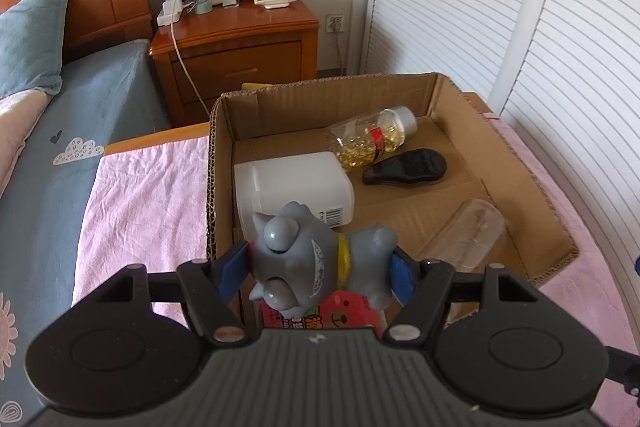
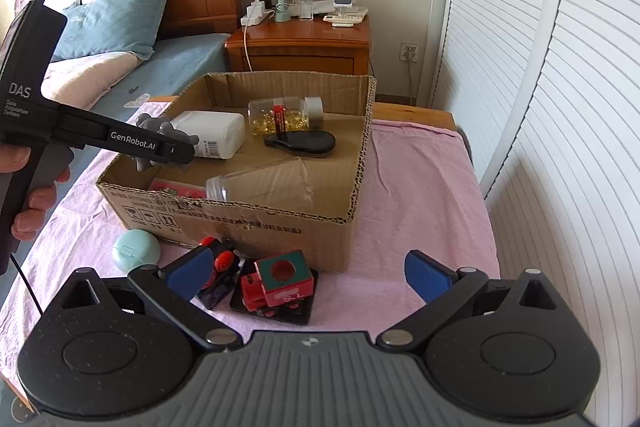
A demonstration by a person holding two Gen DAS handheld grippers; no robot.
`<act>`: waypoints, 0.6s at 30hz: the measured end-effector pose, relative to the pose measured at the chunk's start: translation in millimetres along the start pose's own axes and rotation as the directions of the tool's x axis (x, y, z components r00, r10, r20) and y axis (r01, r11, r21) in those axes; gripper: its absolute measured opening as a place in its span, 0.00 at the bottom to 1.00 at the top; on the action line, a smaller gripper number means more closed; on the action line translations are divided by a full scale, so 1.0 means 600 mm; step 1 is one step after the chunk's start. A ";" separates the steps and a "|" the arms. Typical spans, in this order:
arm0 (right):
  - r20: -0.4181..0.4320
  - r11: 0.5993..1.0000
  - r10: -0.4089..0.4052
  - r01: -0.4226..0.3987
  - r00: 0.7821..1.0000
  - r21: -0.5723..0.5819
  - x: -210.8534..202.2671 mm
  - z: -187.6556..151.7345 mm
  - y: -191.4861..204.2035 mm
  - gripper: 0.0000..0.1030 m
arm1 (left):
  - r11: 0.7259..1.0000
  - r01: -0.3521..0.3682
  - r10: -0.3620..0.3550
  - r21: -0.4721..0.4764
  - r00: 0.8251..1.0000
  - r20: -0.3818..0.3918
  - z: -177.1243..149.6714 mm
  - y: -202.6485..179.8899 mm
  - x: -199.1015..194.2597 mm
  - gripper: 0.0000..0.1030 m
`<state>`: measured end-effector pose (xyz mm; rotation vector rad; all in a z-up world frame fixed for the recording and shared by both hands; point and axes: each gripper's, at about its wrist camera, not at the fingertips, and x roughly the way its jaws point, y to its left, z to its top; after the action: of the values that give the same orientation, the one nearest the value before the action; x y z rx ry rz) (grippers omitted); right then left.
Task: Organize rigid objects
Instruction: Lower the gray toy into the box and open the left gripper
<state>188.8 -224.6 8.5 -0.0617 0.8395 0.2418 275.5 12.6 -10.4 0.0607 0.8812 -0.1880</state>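
Fingers (image 1: 230, 269) of the left gripper (image 1: 316, 273) are clamping a grey plastic toy (image 1: 316, 259) over the near-left corner of the box (image 1: 532, 163); the right gripper (image 2: 310, 273) is hovering with fingers apart above a red wooden train (image 2: 276, 285). A pink pack (image 1: 348, 311) is lying half hidden under the toy (its print unreadable). Inside the corrugated cardboard are lying a white bottle (image 1: 292, 183), a capsule jar (image 1: 372, 139), a glossy black case (image 1: 408, 167) and a clear jar (image 2: 260, 185). A mint round case (image 2: 136, 250) is sitting on the pink cloth (image 2: 424, 195) just outside the box.

toy train (image 2: 276, 281) and round case (image 2: 137, 250) on the cloth (image 2: 420, 195) before the cardboard box (image 2: 280, 227), bottles inside
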 end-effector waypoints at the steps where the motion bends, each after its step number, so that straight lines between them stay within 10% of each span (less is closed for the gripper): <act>1: -0.002 1.000 -0.001 0.001 1.000 0.005 0.001 -0.001 -0.002 1.00 | 1.000 -0.005 0.005 -0.001 1.000 0.003 0.000 0.000 0.002 0.71; 6: -0.016 1.000 -0.002 0.002 1.000 0.028 0.009 -0.005 -0.012 1.00 | 1.000 -0.020 0.020 -0.020 1.000 0.019 0.000 0.005 -0.011 0.90; 18: 0.001 0.998 0.005 -0.005 1.000 0.058 -0.011 -0.015 -0.016 1.00 | 0.997 -0.075 0.075 0.023 0.997 -0.002 -0.016 0.013 -0.106 0.90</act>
<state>180.2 -236.4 6.8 -0.0051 0.8449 0.2217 230.3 30.6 32.1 0.1149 0.8783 -0.1277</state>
